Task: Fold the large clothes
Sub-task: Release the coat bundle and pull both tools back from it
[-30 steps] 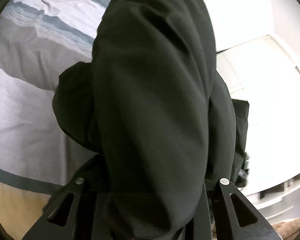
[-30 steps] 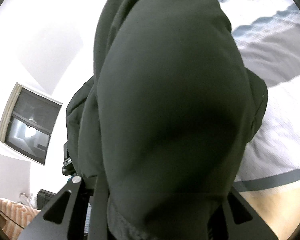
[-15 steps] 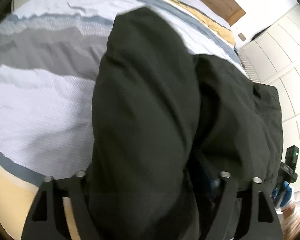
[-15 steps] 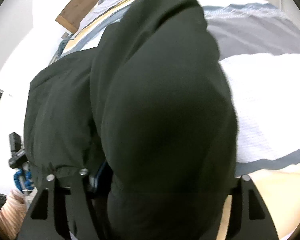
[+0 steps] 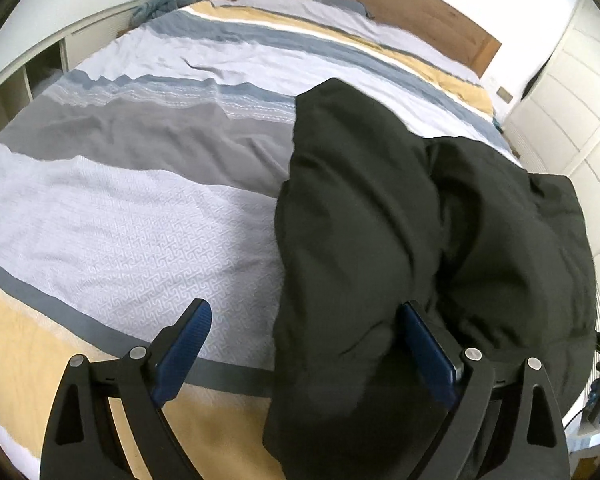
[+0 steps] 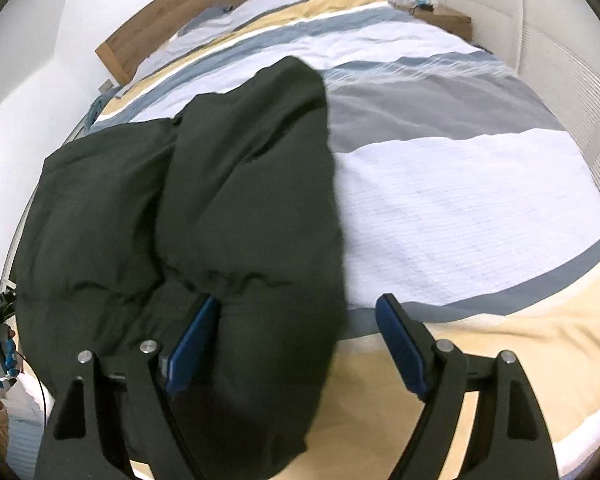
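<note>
A black padded jacket (image 5: 360, 220) lies bunched in long folds on the striped duvet (image 5: 120, 220). My left gripper (image 5: 303, 306) hovers over its near end with the jaws opening. The jacket's sleeve-like fold lies between the blue pads and rests against the right pad (image 5: 424, 344), while the left pad stands free over the duvet. In the right wrist view the same jacket (image 6: 240, 180) runs away from me. My right gripper (image 6: 297, 298) is also opening: the fold leans on its left pad (image 6: 192, 344), and the right pad is clear of cloth.
The bed's wooden headboard (image 5: 380, 4) is at the far end, with white wardrobe doors (image 5: 572, 100) to one side. A bedside table (image 6: 444, 18) and a white slatted panel (image 6: 572, 80) stand on the other side. The bare duvet (image 6: 460, 200) spreads beside the jacket.
Both grippers were shut on the hanging jacket, which filled the views. They have tipped down toward the bed, their jaws have spread, and the jacket has dropped onto the duvet.
</note>
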Demonstrator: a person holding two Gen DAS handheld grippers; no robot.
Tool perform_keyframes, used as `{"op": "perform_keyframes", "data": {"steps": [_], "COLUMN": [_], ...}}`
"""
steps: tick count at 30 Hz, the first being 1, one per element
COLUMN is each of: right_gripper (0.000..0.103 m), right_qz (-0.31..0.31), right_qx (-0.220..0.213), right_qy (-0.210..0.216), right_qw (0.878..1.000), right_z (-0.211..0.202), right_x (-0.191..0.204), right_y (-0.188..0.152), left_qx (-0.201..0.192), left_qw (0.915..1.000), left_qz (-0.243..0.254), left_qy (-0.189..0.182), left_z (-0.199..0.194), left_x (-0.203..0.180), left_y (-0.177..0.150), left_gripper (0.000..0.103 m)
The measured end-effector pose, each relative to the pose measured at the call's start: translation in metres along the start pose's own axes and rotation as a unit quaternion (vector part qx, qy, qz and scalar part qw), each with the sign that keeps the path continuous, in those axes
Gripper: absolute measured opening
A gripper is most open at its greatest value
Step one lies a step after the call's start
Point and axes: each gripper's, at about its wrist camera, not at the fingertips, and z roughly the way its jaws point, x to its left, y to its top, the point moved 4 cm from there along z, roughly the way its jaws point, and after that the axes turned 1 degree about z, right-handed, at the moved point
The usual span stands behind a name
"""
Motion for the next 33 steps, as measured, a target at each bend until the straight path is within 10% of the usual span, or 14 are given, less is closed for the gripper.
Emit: {"op": "perform_keyframes", "data": {"steps": [16, 33], "right_gripper": [0.088, 0.088], "right_qz": [-0.006, -0.072], "right_qx": [-0.114, -0.139], "right_qy": [-0.042, -0.046], "right_qw": [0.993, 0.987], "right_z": [-0.018, -0.14], "right_x": [-0.018, 0.108], "right_y": [-0.019, -0.123], "left_qx": [-0.105, -0.15], "left_qw": [0.9942, 0.9827], "left_qz": [0.021, 0.081], "left_qy": [0.003, 0.072], "left_z": [-0.006, -0.159], "left_x": [0.009, -0.073], "left_y": [-0.015, -0.123], "left_gripper": [0.098, 0.101]}}
